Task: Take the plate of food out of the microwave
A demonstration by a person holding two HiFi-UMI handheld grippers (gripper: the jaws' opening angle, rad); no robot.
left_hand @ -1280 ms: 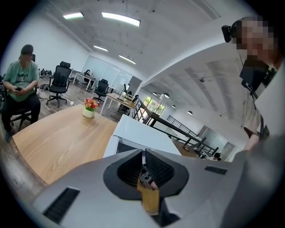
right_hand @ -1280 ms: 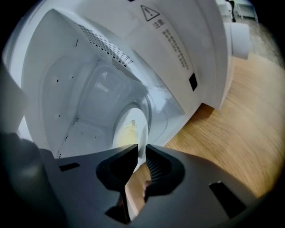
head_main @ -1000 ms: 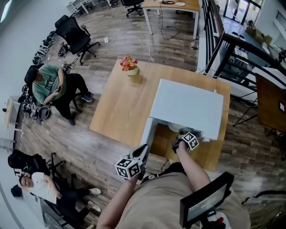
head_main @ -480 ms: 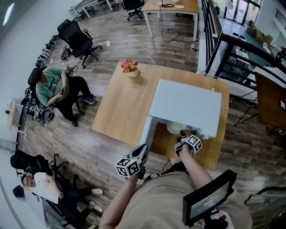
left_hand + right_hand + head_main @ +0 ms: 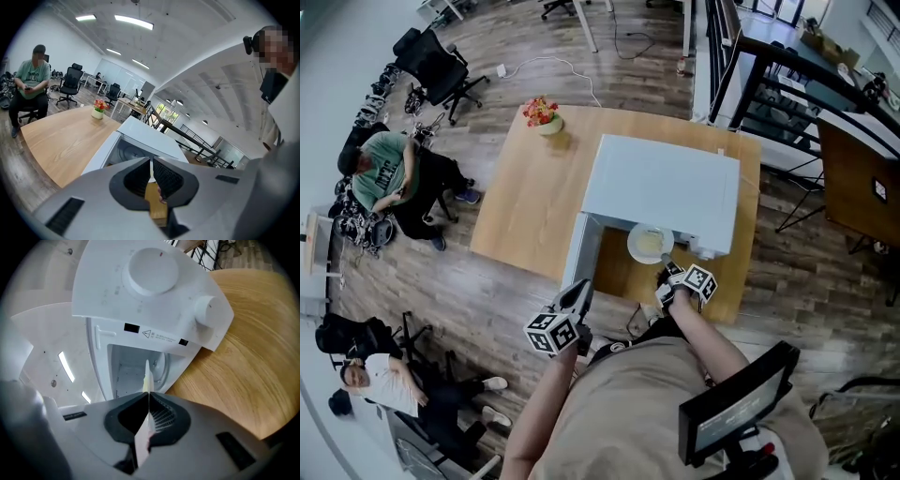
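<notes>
White and showing as a full circle in the head view, the plate of food now hangs clear of the microwave, just in front of its open mouth and over the near strip of the wooden table. A second ago only a sliver of it showed under the microwave's top, so the pull-out looks all but done, and what remains, I judge, is setting it down. The right gripper has the plate by its near rim, while the left gripper hangs by the open door, off the table's near edge, touching nothing. In the left gripper view its jaws are pressed together at the tips with nothing between them. In the right gripper view the jaws pinch the plate's rim, seen edge-on as a thin pale line, with the control panel and its two dials above. A warning-triangle label carries print too small to read. No brand shows, and the cubes bear only square markers.
</notes>
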